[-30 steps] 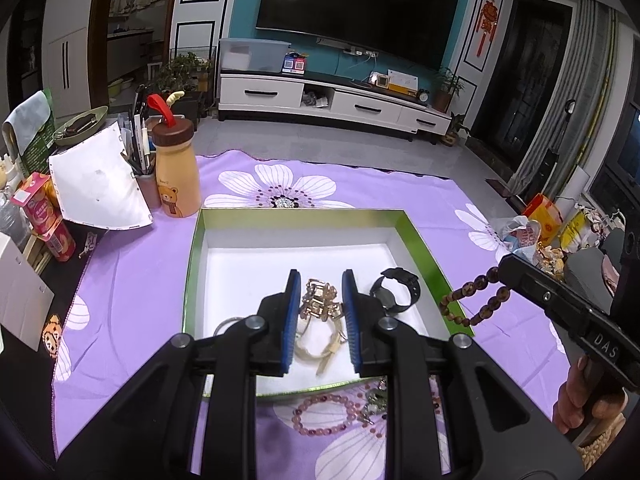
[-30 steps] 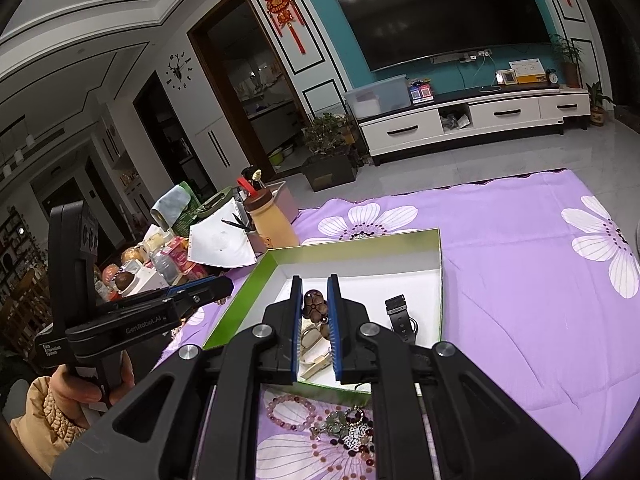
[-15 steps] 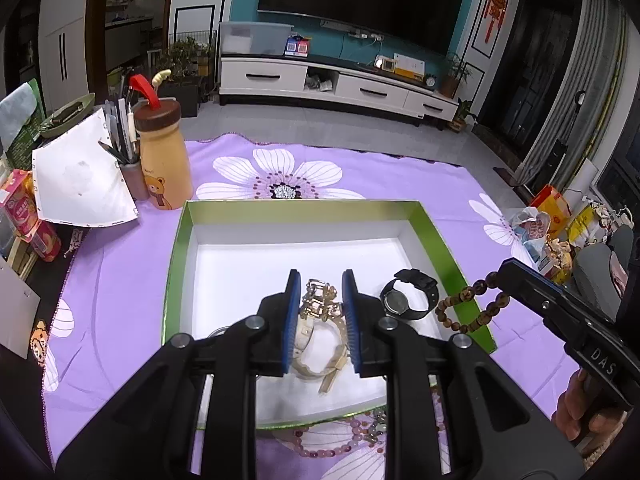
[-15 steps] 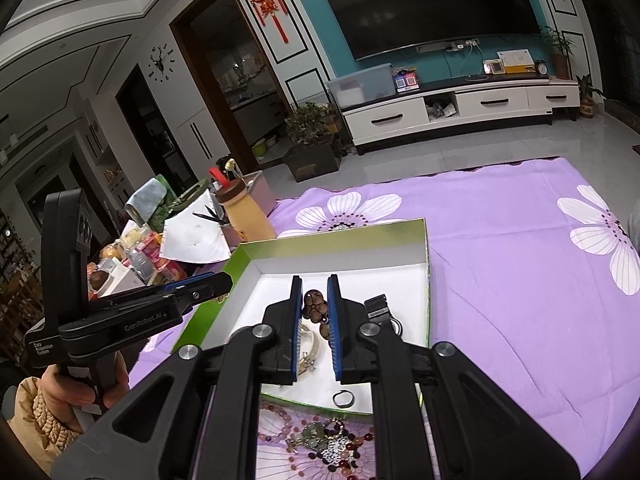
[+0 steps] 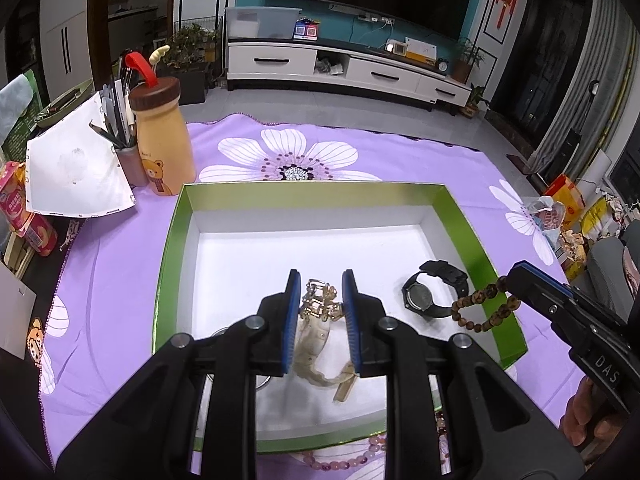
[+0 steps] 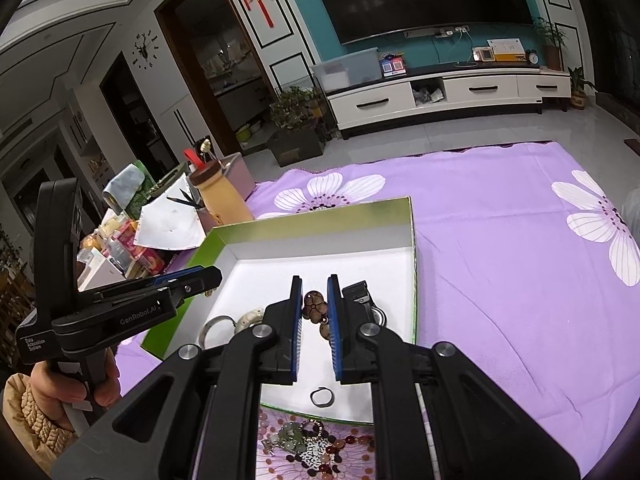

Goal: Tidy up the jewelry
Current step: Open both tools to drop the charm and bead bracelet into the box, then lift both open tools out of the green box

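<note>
A green box with a white floor (image 5: 460, 216) (image 6: 320, 224) sits on the purple flowered cloth. My left gripper (image 5: 319, 280) is shut on a gold chain watch (image 5: 318, 306) with a beige strap, held above the box floor. My right gripper (image 6: 314, 292) is shut on a brown wooden bead bracelet (image 6: 314, 307); the bracelet also shows in the left wrist view (image 5: 480, 304), hanging over the box's right wall. A black watch (image 5: 434, 294) (image 6: 362, 298) lies in the box. A silver bangle (image 6: 214, 326) and a small dark ring (image 6: 321, 397) also lie in it.
A beige bear bottle (image 5: 162, 140) and a pen cup (image 5: 128, 160) stand left of the box beside a white sheet (image 5: 76, 172). A pink bead bracelet (image 5: 340, 460) and a heap of jewelry (image 6: 312, 446) lie on the cloth before the box.
Both grippers have moved forward over the box with their loads still held. The box now fills more of both views. The bead bracelet now hangs over the box's right wall.
</note>
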`<state>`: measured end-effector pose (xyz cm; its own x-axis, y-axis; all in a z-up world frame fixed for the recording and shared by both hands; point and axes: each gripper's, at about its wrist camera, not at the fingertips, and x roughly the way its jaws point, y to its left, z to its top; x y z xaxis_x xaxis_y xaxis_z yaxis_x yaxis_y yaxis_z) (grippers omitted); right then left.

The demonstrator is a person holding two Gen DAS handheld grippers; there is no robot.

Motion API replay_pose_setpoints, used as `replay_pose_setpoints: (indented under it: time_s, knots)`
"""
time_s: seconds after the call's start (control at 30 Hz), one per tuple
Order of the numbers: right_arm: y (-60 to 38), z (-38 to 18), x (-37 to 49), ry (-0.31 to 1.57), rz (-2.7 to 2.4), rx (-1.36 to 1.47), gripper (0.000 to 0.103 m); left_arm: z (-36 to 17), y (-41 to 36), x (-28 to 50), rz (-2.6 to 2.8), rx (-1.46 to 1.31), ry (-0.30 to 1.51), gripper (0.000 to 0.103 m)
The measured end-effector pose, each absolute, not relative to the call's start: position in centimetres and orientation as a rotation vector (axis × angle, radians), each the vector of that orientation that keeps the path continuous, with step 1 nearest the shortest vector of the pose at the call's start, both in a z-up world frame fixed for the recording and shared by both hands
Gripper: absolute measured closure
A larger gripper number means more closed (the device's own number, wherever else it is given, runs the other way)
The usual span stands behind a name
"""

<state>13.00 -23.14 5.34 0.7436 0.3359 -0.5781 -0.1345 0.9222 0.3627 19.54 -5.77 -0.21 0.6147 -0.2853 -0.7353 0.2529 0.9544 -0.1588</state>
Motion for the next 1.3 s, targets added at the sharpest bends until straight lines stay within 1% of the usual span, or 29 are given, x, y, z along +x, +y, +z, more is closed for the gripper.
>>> replay_pose_setpoints:
  time_s: [0.43,0.47,0.5,0.53,0.63,0.7,0.73,0.77,0.83,0.87,0.9,0.97,1.0,1.03,1.07,1.13,1.17,1.23,1.3]
  knots:
    - [-23.2,3.7,13.9,0.734,0.235,0.305,0.091,-1.2,-6.1,19.9,-0.298,-0.025,0.874,0.082]
    - [-23.3,3.7,13.8,0.734,0.234,0.306,0.09,-1.1,-6.1,19.9,-0.299,-0.026,0.873,0.082]
    - [-23.3,3.7,13.8,0.735,0.232,0.306,0.085,-1.1,-6.1,19.9,-0.3,-0.026,0.873,0.082]
    - [-23.3,3.7,13.8,0.735,0.231,0.309,0.083,-1.2,-6.1,19.9,-0.3,-0.025,0.873,0.081]
    - [-23.4,3.8,13.6,0.732,0.226,0.31,0.083,-1.1,-6.0,19.9,-0.3,-0.029,0.871,0.071]
    - [-23.5,3.9,13.5,0.732,0.223,0.311,0.081,-1.0,-6.0,19.7,-0.302,-0.031,0.866,0.06]
    - [-23.5,3.9,13.4,0.732,0.222,0.314,0.076,-1.0,-6.0,19.7,-0.302,-0.031,0.864,0.057]
    - [-23.6,3.9,13.4,0.733,0.22,0.316,0.075,-0.8,-6.0,19.6,-0.301,-0.032,0.86,0.052]
    - [-23.8,4.0,13.0,0.732,0.213,0.323,0.068,-0.6,-5.9,19.3,-0.303,-0.035,0.856,0.046]
    - [-23.8,4.1,12.9,0.731,0.211,0.325,0.067,-0.4,-5.8,19.1,-0.301,-0.036,0.854,0.037]
    - [-23.9,4.1,12.7,0.731,0.207,0.327,0.064,-0.3,-5.7,18.9,-0.299,-0.037,0.851,0.032]
    - [-24.0,4.3,12.2,0.728,0.194,0.33,0.053,0.0,-5.5,18.5,-0.301,-0.043,0.847,0.028]
    - [-24.1,4.5,11.8,0.723,0.184,0.336,0.045,0.2,-5.4,18.2,-0.298,-0.046,0.845,0.021]
    - [-24.3,4.6,11.5,0.719,0.178,0.342,0.041,0.3,-5.2,18.0,-0.295,-0.048,0.844,0.019]
    - [-24.4,4.7,11.1,0.716,0.172,0.346,0.04,0.6,-5.0,17.7,-0.294,-0.054,0.84,0.017]
    - [-24.7,4.9,10.5,0.715,0.158,0.349,0.033,0.9,-4.6,17.0,-0.296,-0.063,0.838,0.011]
    - [-24.9,5.0,10.0,0.713,0.146,0.35,0.031,1.0,-4.4,16.6,-0.297,-0.066,0.838,0.006]
    - [-25.1,5.2,9.3,0.713,0.134,0.353,0.025,1.2,-3.9,15.9,-0.308,-0.079,0.843,0.005]
    - [-25.2,5.3,8.6,0.716,0.122,0.35,0.022,1.3,-3.6,15.3,-0.311,-0.089,0.848,0.002]
